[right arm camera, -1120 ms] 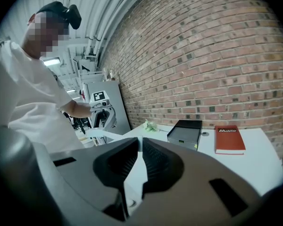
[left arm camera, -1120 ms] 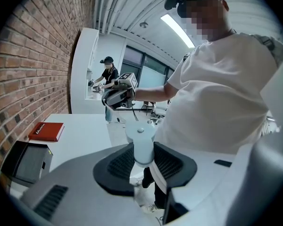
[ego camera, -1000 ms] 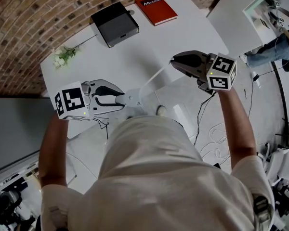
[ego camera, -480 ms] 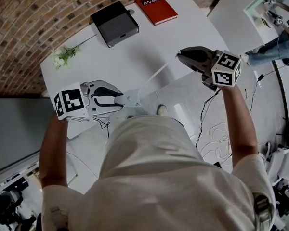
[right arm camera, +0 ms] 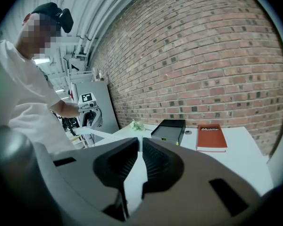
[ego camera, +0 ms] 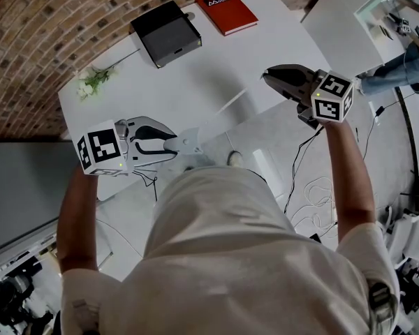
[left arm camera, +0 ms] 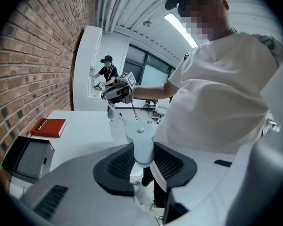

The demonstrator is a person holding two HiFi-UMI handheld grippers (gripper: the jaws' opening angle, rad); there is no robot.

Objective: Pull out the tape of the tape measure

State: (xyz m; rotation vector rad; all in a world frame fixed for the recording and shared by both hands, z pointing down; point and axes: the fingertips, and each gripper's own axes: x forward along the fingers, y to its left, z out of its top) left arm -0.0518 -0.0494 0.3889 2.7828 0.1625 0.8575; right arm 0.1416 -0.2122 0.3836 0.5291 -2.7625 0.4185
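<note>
My left gripper (ego camera: 173, 144) is shut on the pale grey case of the tape measure (ego camera: 189, 141), just off the white table's (ego camera: 279, 40) near edge. In the left gripper view the case (left arm camera: 141, 140) stands upright, pressed between both black pads (left arm camera: 119, 163). A white tape (ego camera: 227, 109) runs taut from the case up and right to my right gripper (ego camera: 268, 76), which is shut on its end. In the right gripper view the tape (right arm camera: 132, 185) passes between the closed pads and stretches away to the left gripper (right arm camera: 87, 111).
On the table's far side lie a black box (ego camera: 166, 33), a red book (ego camera: 225, 11) and a sprig of white flowers (ego camera: 91, 82). A brick wall runs behind it. Another person (left arm camera: 107, 72) works at a white counter across the room. Cables trail on the floor (ego camera: 314, 187).
My right gripper has moved to the right, away from the left one, and the tape between them has grown longer. The left gripper and the case have kept still.
</note>
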